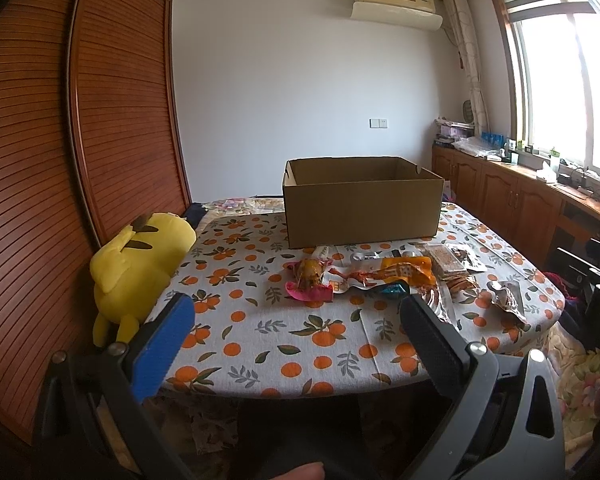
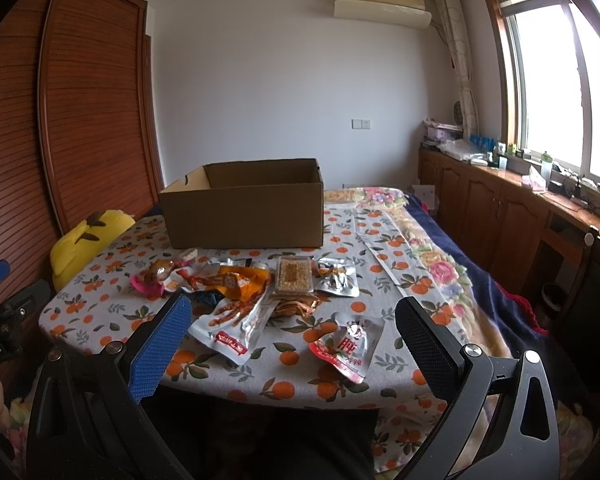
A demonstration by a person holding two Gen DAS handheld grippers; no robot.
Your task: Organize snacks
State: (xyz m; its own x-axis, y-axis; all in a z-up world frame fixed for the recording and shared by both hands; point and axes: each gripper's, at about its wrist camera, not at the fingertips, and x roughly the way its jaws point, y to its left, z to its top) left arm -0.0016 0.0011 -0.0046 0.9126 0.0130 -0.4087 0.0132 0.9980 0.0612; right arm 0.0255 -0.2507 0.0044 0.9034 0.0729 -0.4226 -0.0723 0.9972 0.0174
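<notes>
From the left wrist view, the left hand-held gripper is hovering over the near edge of the table, its jaws spread wide and carrying nothing, probably because no packet has been chosen yet. The snacks are lying in a loose heap at mid-table, toward the right, just in front of the cardboard box. The box is sitting at the far side with its top open, likely so that packets can be dropped straight in. A yellow plush toy is leaning off the left edge, apart from the heap.

From the right wrist view, the right hand-held gripper is likewise gaping wide and empty above the near edge. A red-and-white packet is lying between its fingers, nearest of all, so it seems the easiest first pick. A silver packet is resting just to its left.
</notes>
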